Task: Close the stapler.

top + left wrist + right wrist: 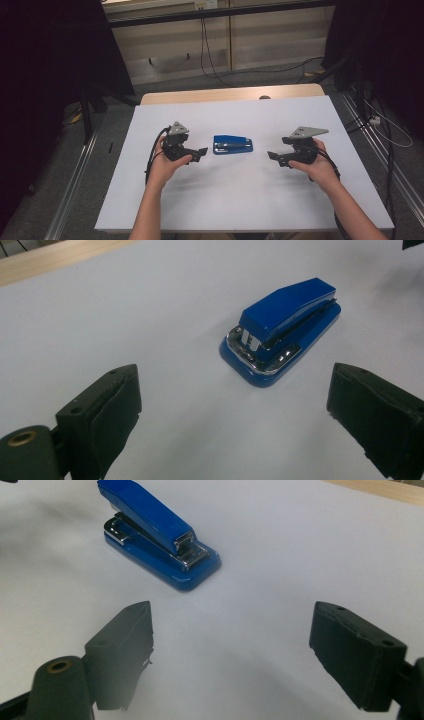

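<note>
- The blue stapler (233, 144) lies flat on the white table (240, 200), between the 2 grippers and touching neither.
- Left gripper (200, 152): jaws spread wide, nothing between them.
- Right gripper (272, 156): jaws spread, apparently clear of the stapler, though slightly blurred.

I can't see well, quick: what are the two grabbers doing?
Left gripper: open, holding nothing.
Right gripper: open, holding nothing.
The blue stapler lies between them, untouched.
</note>
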Available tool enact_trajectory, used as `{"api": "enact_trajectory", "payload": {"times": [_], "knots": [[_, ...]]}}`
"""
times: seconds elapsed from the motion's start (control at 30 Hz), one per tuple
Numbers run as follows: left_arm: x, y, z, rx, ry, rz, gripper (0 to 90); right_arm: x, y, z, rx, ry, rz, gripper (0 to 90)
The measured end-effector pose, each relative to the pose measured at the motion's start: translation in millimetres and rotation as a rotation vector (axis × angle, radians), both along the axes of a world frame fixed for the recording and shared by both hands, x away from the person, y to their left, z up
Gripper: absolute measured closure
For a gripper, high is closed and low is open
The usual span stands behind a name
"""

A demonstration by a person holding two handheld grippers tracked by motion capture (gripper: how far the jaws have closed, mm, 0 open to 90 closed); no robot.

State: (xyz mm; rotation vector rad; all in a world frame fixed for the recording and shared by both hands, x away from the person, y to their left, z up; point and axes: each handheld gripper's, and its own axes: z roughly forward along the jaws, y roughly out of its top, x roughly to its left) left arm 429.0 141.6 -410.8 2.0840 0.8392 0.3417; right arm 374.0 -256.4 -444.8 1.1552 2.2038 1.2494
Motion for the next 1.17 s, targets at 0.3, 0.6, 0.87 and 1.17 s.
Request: {"api": "enact_trajectory", "payload": {"times": [0.3,0.6,0.87,1.17], "knots": [[-15.3,19.5,-2.7,-0.031,0.011,0.02,7.3,-28.2,-11.6,1.8,0.016,0.0,-0.03,14.4],[-35.6,42.4,-6.4,-0.03,0.005,0.034,7.3,-57.2,-25.4,-1.5,0.0,-0.005,-0.049,13.5],[-54.0,62.5,-8.1,-0.031,-0.004,0.049,7.4,-76.8,-31.5,-6.5,-0.012,0.002,-0.04,12.4],[-60.2,70.7,-12.9,-0.039,0.0,0.058,7.4,-81.2,-33.2,-8.9,-0.014,0.001,-0.043,11.7]]}}
